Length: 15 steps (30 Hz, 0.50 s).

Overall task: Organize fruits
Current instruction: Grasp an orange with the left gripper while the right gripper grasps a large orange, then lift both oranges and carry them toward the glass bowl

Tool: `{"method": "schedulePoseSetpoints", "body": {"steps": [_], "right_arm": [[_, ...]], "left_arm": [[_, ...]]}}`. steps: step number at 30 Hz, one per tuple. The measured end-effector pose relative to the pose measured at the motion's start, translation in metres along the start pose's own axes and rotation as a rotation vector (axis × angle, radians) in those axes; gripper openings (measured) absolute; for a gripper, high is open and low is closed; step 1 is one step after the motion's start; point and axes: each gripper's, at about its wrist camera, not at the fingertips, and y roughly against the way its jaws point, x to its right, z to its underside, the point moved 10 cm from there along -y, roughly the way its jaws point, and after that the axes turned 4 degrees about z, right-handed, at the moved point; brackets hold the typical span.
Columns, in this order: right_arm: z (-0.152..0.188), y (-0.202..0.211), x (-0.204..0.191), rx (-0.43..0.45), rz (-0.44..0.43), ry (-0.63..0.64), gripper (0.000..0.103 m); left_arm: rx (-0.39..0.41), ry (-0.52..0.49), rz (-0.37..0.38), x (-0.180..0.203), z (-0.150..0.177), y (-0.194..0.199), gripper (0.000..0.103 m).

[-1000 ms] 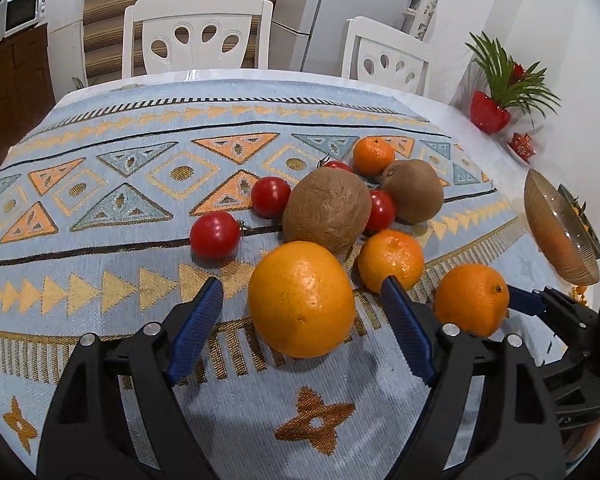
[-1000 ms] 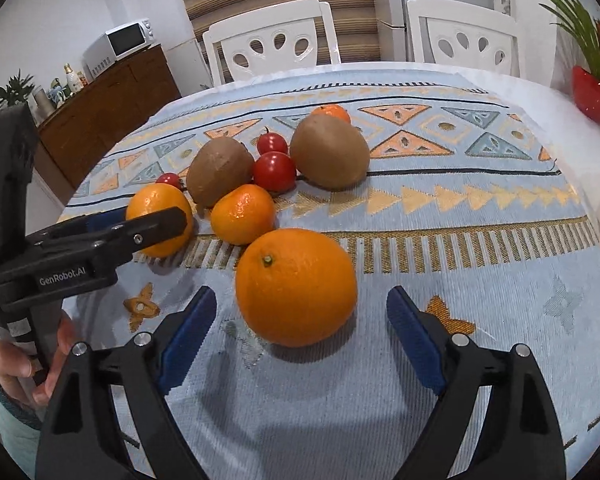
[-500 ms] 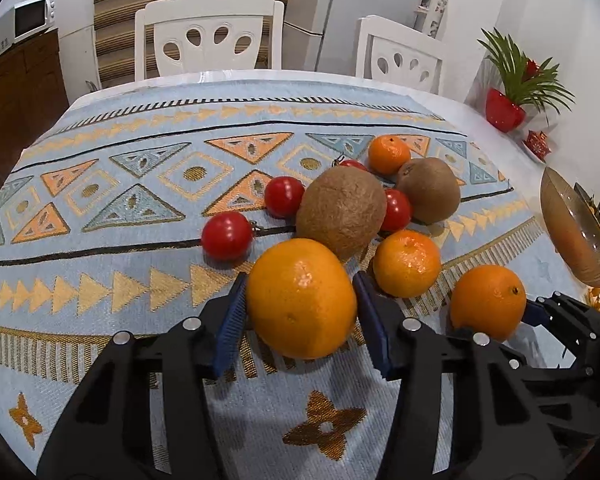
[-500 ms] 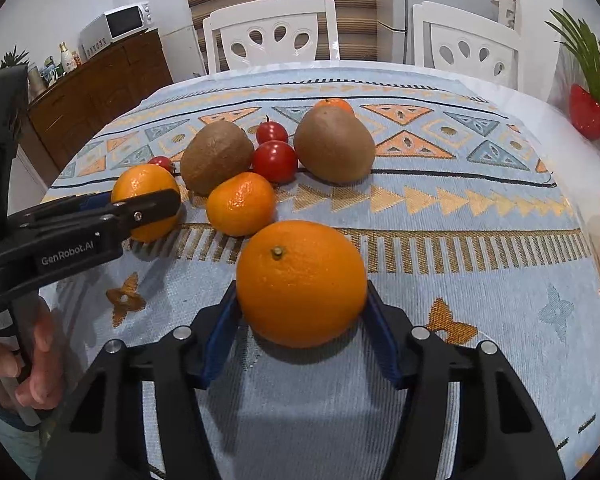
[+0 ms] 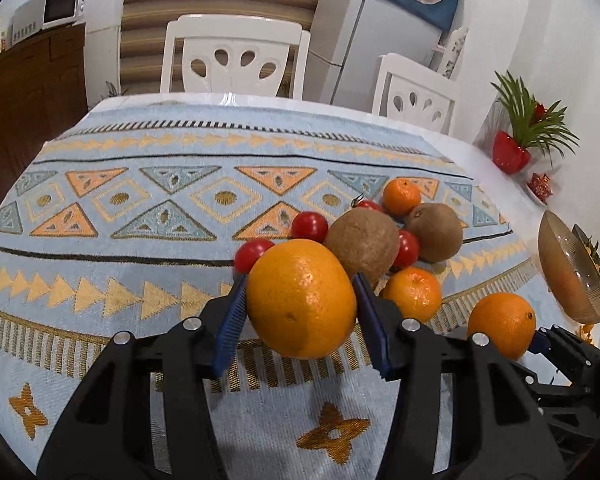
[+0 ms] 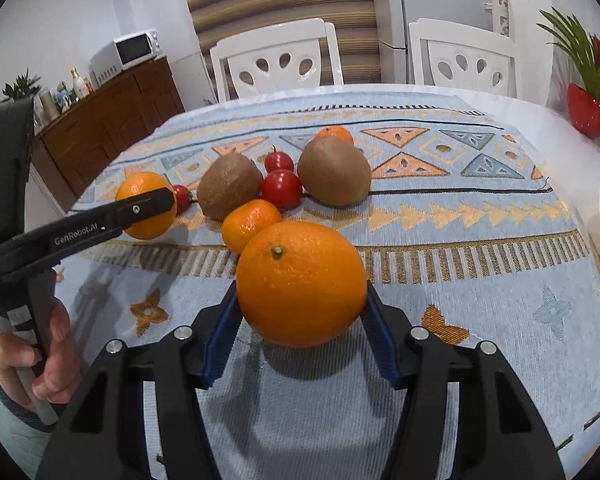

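my left claw (image 5: pixel 300 320) is pinching one orange (image 5: pixel 301 298) up off the tablecloth (image 5: pixel 140 216), my right claw (image 6: pixel 300 320) squeezes another orange (image 6: pixel 301 284) the same way, both probably bound for the bowl (image 5: pixel 568 272) off right

light: bright, even indoor | shadows: soft | focus: sharp centre | edges: fisheye bending, dark corners
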Motion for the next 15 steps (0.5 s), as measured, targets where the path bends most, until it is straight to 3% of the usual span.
{"method": "schedulePoseSetpoints", "body": {"steps": [7,15], "right_arm": [[0.001,0.011,0.017,-0.013,-0.04,-0.078,0.057],[-0.006,0.055,0.054,0.043,-0.04,-0.149,0.057]], "left_arm": [[0.026,-0.028,0.004,0.017,-0.011,0.016,0.052],[0.062,-0.125,0.072,0.089,-0.031,0.035,0.052]]}}
